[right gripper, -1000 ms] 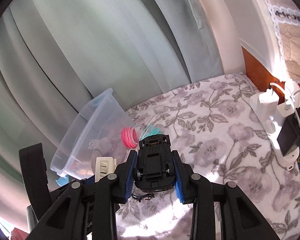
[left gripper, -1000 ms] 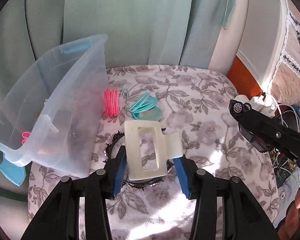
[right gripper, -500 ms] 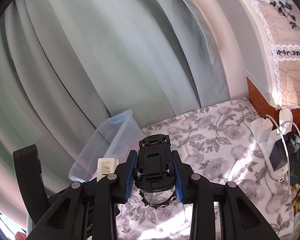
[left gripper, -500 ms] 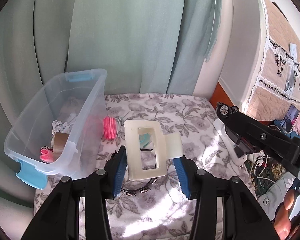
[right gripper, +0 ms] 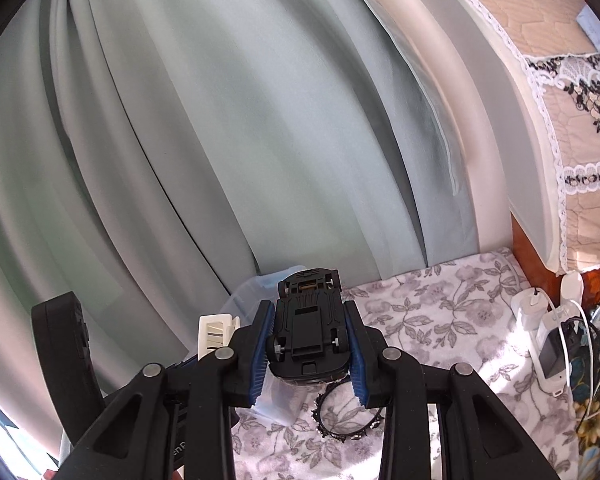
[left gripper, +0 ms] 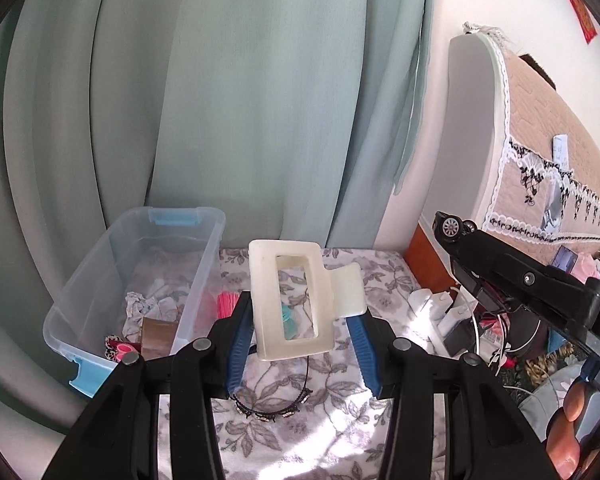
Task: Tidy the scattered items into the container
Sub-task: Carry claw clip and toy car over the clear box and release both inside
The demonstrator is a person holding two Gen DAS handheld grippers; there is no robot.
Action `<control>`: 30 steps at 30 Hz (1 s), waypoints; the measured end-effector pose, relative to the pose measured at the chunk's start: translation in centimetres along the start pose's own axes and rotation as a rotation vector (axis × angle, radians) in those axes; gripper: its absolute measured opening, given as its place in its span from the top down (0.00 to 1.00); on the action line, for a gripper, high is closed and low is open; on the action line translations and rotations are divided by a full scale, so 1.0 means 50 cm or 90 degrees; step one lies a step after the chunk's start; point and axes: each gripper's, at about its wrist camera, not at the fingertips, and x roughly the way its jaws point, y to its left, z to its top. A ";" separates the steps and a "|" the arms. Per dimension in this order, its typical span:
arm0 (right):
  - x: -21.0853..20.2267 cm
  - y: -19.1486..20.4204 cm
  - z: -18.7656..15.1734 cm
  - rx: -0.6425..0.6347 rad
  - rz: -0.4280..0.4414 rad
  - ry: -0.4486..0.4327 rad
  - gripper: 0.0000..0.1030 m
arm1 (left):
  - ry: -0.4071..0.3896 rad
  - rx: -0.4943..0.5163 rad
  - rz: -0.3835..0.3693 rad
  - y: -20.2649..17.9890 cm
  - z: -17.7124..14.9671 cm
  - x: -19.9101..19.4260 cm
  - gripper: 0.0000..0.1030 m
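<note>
Left gripper (left gripper: 300, 320): I have it clamped on the cream hair claw (left gripper: 290, 300), pads on the claw's two sides, claw standing tall between them with its long side running away from me.
Right gripper (right gripper: 310, 336): narrow, pinching the black toy car (right gripper: 308, 320) belly-up, nose pointing away along the fingers.
Container (left gripper: 100, 280): clear plastic bin with blue latches, at about 10 o'clock from the left gripper in the left wrist view; in the right wrist view only a sliver of its rim shows at 12 o'clock behind the car.
Bin axis: long side runs away from me toward the curtain (left gripper: 240, 100), open top facing up, a few things already on its floor.
Nearer hand: left, by my reading; the right gripper sits at 3 o'clock of the left, farther from the bin.
Key relation: claw is beside the bin's right wall, not over the opening; I judge it must travel toward 10 o'clock and clear that rim first.
Edges: near rim and right wall are the catch points for the claw's lower end.
Open room: air over the bin looks free; curtain hangs close behind its far end.
Left on the worktop: black beaded band (left gripper: 272, 404) at 6 o'clock under the claw, pink loops (left gripper: 226, 304) against the bin wall.
</note>
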 end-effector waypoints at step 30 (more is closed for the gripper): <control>0.101 0.130 -0.034 -0.089 0.024 0.089 0.65 | -0.033 -0.126 0.045 0.210 -0.012 -0.019 0.53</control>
